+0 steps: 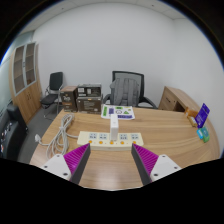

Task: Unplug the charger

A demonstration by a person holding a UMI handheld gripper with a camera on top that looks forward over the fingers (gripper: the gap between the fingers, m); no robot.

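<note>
A white power strip [104, 139] with yellow-marked sockets lies across the wooden table [170, 140], just beyond my fingers. A white charger [113, 124] stands plugged upright in it, near its middle. A white cable [62, 131] runs from the strip's left end toward the table's far left edge. My gripper [112, 163] is open, its two fingers with magenta pads [78, 158] spread wide above bare wood, nothing between them. The charger is ahead of the gap, slightly past the fingertips.
A card or booklet [119, 111] lies behind the strip. A purple box [203, 116] and a small green object [201, 133] sit at the table's right end. Behind the table stand a black office chair [127, 88], a wooden cabinet [27, 80] and low drawers [178, 99].
</note>
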